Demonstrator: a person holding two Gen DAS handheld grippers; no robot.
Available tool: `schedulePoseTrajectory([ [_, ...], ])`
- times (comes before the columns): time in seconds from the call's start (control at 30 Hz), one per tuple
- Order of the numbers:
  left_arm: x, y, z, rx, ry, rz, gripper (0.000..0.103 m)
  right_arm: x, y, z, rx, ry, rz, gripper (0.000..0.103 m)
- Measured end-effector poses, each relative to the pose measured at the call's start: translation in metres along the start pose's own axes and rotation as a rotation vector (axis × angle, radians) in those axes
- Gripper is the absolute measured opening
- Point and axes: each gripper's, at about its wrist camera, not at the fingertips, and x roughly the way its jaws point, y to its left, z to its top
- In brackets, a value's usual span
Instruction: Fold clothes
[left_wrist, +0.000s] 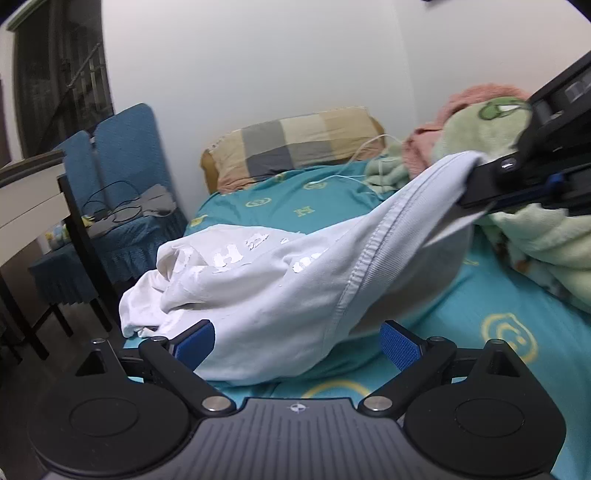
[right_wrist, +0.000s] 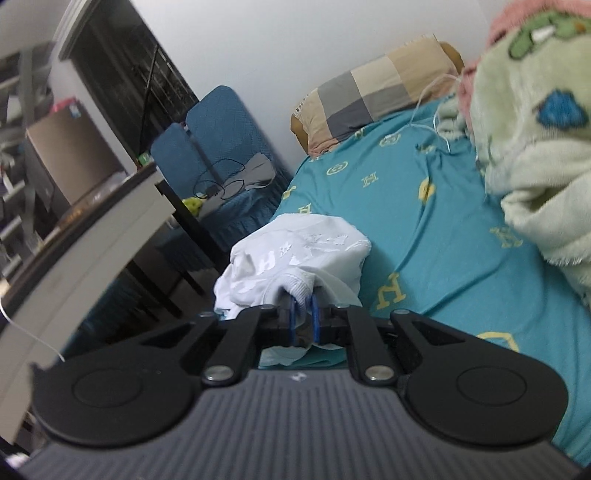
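While my right gripper (right_wrist: 303, 318) is clamped on the ribbed collar of the white T-shirt (left_wrist: 258, 280), lifting that edge off the teal bedsheet (left_wrist: 491, 306), my left gripper (left_wrist: 297, 345) has its jaws spread wide and grips nothing; the shirt's bunched body sags between its blue pads (left_wrist: 400, 345), near the bed's edge; a checked pillow (left_wrist: 295, 142) lies beyond.

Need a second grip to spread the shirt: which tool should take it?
Left. The left tool is open with the shirt hem between its fingers; the right tool is already shut on the collar.
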Motion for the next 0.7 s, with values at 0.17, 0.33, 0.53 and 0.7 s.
schedulePoseTrajectory([
  [0.17,0.028,0.012,-0.001,-0.155,-0.004,0.12,0.098,0.007,-0.016,0.002,0.039,0.007,-0.02,0.012],
  [0.33,0.001,0.062,0.009,-0.416,-0.118,0.195,0.098,0.023,-0.011,-0.005,0.001,0.036,-0.049,0.012],
  [0.53,-0.033,0.091,0.023,-0.511,-0.215,0.15,0.097,0.044,0.001,-0.015,-0.091,0.076,-0.09,0.014],
  [0.7,-0.04,0.093,0.021,-0.521,-0.185,0.103,0.097,0.069,0.009,-0.028,-0.181,0.166,-0.135,0.027],
])
